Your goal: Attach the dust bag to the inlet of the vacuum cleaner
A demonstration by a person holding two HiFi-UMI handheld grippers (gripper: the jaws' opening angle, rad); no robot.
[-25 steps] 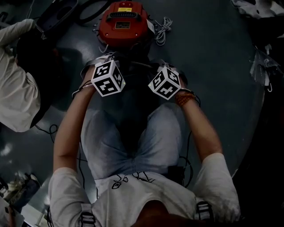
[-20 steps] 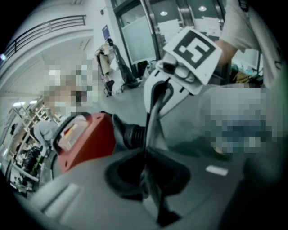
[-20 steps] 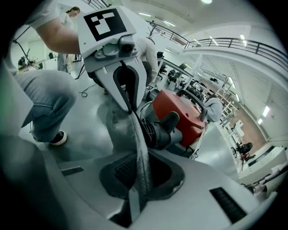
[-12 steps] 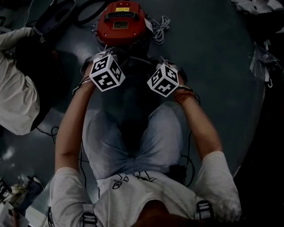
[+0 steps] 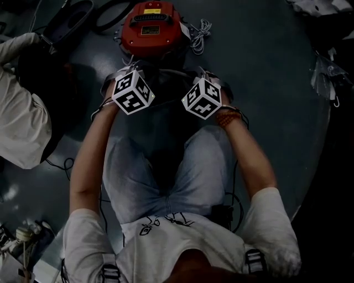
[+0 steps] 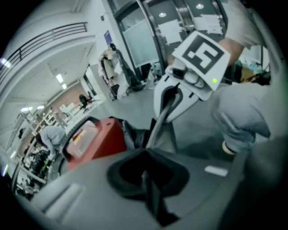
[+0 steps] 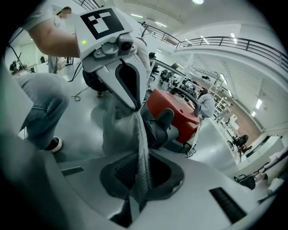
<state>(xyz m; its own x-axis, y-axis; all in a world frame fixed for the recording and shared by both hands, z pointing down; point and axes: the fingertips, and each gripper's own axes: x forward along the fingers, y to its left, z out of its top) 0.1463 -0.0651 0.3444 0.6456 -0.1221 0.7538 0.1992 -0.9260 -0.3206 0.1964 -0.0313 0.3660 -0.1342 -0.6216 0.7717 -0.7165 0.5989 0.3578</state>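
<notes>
Dark grey glossy floor (image 5: 265, 77), white hall; railed upper gallery (image 7: 234, 42), ceiling lamps (image 7: 198, 2), glazed doors (image 6: 139, 40)

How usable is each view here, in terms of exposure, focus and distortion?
Head view: underexposed, only the red vacuum cleaner and the marker cubes stand out. Left gripper view: fisheye bend, soft throughout. Right gripper view: same bend, brighter and sharper, with the weave of the dust bag readable.

On my feed the dark grey floor (image 5: 265, 83) carries the red vacuum cleaner (image 5: 153, 30) at the top, a coiled white cord (image 5: 202, 33) just beside it, and crumpled clear plastic (image 5: 325, 80) well apart at the right.
</notes>
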